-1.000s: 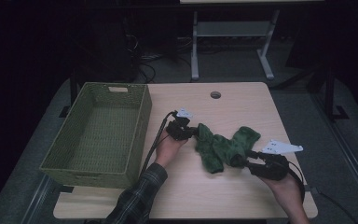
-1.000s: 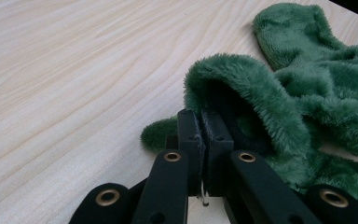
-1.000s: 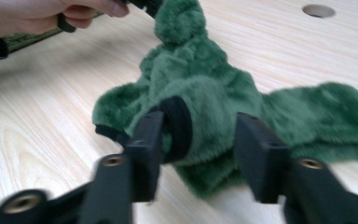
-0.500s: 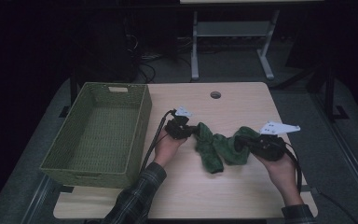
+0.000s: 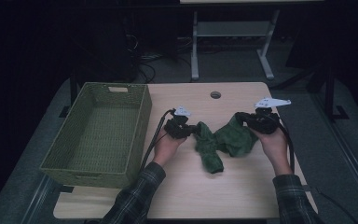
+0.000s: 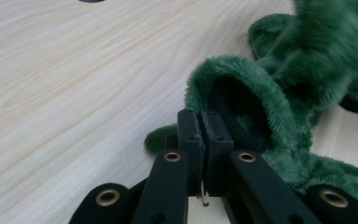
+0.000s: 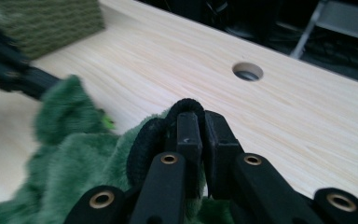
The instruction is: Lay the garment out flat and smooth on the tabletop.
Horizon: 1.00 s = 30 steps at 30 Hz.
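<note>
Tongs (image 6: 204,128) (image 7: 200,128) both clamped on green garment (image 5: 223,140)

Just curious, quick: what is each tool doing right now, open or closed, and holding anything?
Left tool: closed, pinching the green garment at its fuzzy edge.
Right tool: closed on the garment's black cuff.

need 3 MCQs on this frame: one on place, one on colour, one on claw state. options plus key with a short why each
1. Where does the basket sit relative to the fuzzy cloth?
A. To its left
B. To its right
C. On top of it

2. What colour is the fuzzy cloth?
A. Red
B. Green
C. White

3. How does the left claw stand?
A. Wide open above the table
B. Shut on the cloth's edge
C. Resting inside the basket

Key: 1 A, the high view shows the basket at the table's left side. 2 B, the pile is green in every view. 3 B, its jaws meet on the cloth's rim; the right claw pinches another edge.
</note>
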Each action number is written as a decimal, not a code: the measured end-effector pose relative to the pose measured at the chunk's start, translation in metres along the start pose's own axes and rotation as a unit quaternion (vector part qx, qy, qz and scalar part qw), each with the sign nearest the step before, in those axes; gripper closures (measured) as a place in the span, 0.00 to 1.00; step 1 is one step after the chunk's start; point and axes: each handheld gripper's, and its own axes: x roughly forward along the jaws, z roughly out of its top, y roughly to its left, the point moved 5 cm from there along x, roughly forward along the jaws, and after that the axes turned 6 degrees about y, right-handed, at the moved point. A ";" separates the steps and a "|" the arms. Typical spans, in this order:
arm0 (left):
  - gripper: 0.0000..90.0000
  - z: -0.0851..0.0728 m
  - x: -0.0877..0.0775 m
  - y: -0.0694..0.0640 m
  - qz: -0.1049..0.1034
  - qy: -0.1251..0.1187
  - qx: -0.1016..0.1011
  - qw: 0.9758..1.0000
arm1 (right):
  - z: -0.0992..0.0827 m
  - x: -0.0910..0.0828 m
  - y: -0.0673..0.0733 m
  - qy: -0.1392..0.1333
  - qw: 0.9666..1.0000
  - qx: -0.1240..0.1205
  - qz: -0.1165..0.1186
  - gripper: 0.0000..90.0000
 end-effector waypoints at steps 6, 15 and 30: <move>0.98 -0.001 0.002 0.001 0.003 0.007 0.002 1.000 | -0.004 0.032 -0.021 0.034 0.999 0.013 -0.022 0.95; 0.92 -0.004 0.001 0.004 0.015 0.013 -0.002 1.000 | -0.022 0.052 -0.038 0.072 0.996 0.053 -0.027 0.73; 0.64 -0.017 -0.025 -0.021 0.017 0.043 0.037 0.998 | -0.029 -0.010 -0.042 0.039 0.997 0.035 -0.052 0.69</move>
